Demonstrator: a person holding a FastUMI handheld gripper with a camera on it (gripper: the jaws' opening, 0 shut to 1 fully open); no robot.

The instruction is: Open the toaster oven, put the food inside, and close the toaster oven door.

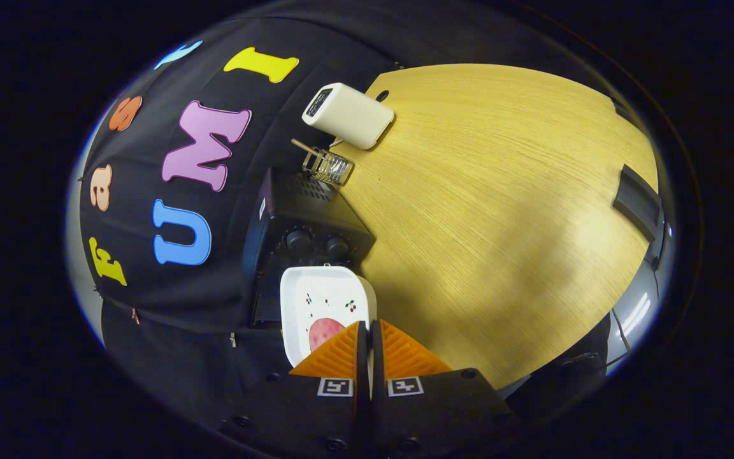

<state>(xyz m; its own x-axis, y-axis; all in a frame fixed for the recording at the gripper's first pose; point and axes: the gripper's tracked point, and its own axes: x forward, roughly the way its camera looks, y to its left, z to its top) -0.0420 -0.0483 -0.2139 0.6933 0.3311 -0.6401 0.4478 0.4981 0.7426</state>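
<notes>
My gripper is shut on the rim of a white square plate with small cherry prints. A round pink piece of food lies on the plate, right by the fingers. Just beyond the plate stands the black toaster oven, its two knobs showing past the plate's far edge. The plate covers the part of the oven nearest to me, so I cannot tell how its door stands. The whole scene appears turned on its side.
The oven rests on a light wooden table. Beyond the oven are a small glass holder with a stick in it and a cream box-shaped appliance. A dark block sits at the table's far edge.
</notes>
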